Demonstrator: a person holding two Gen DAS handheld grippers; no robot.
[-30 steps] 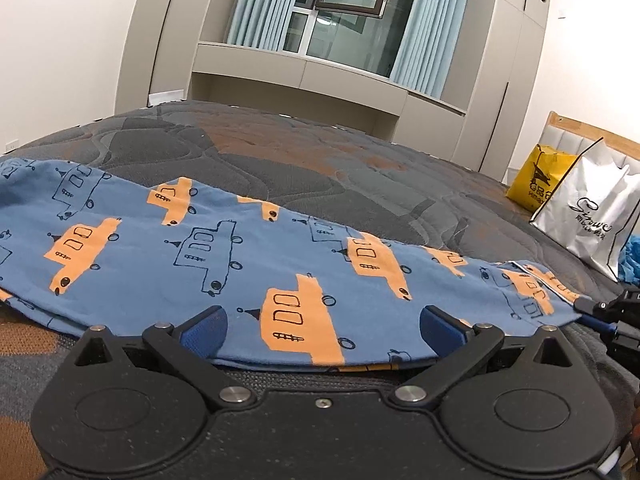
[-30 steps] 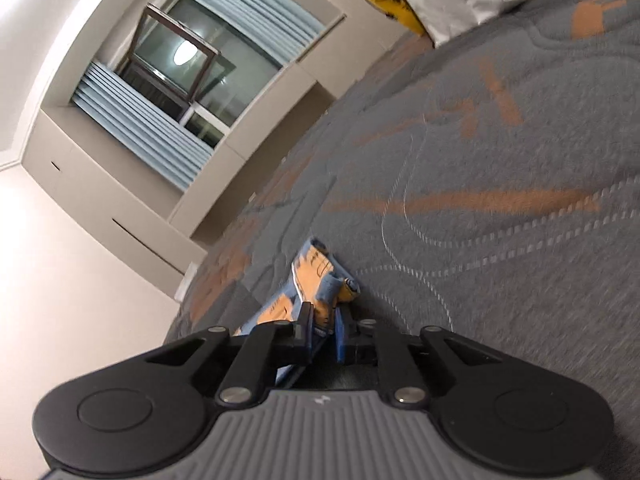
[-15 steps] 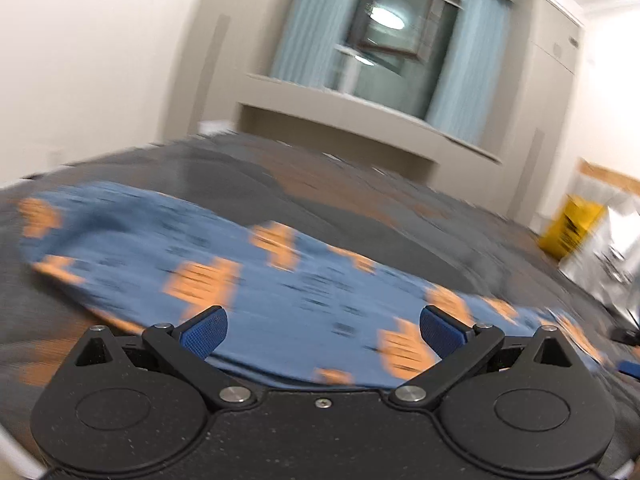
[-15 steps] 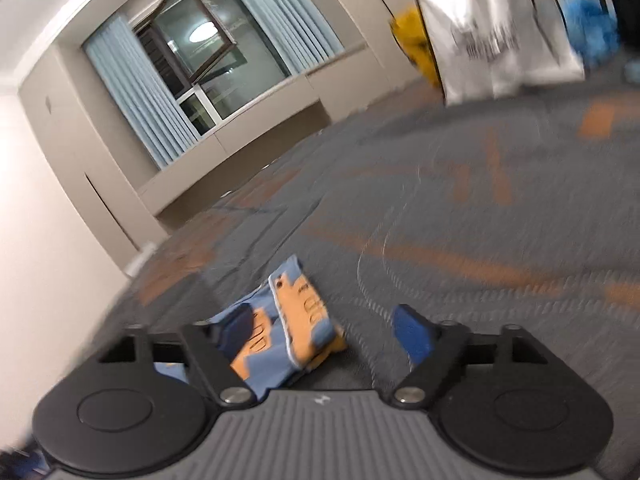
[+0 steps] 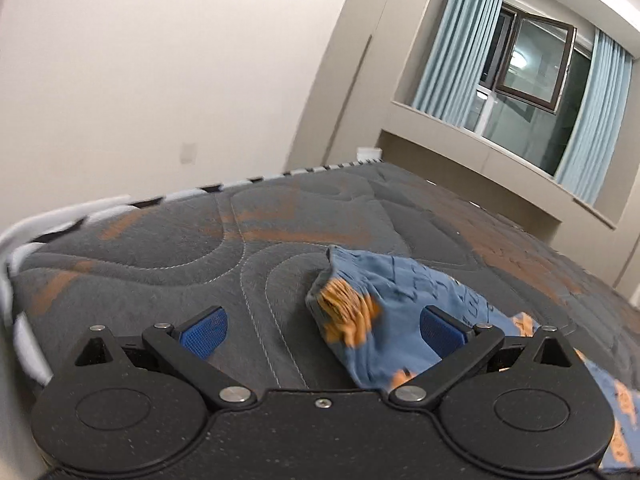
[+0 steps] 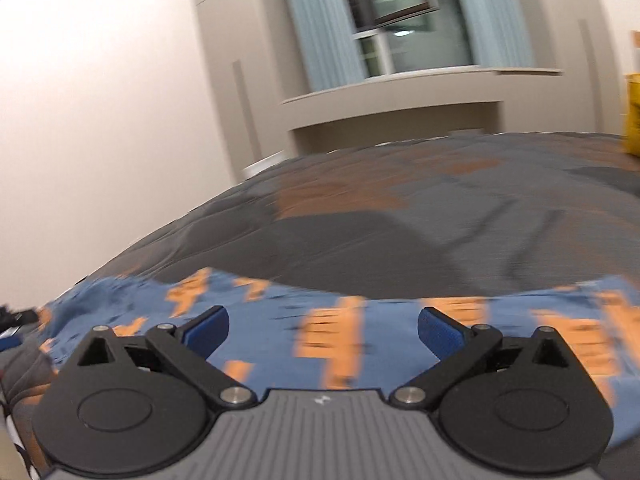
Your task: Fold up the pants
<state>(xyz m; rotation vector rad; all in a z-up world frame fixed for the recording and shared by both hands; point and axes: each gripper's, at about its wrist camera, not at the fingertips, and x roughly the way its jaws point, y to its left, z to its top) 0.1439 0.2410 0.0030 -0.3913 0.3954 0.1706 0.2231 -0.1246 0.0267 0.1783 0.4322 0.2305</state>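
Observation:
The pants [image 5: 384, 320] are blue with orange and dark car prints and lie on the grey quilted bed [image 5: 200, 248]. In the left wrist view one bunched end of them lies between my fingers, nearer the right finger [image 5: 440, 326]. My left gripper [image 5: 322, 330] is open and empty just above that end. In the right wrist view the pants [image 6: 328, 332] stretch flat across the frame, blurred. My right gripper [image 6: 322, 330] is open and empty, close over the middle of the pants.
The bed's white-edged corner [image 5: 24, 248] is at the left, close to a cream wall. A built-in window ledge [image 5: 500, 168] with blue curtains stands beyond the bed. A yellow bag [image 6: 632, 120] shows at the far right.
My right gripper has let go of the pants' end, opened, and swung left over the middle of the pants. My left gripper has swung left to the pants' other end, still open.

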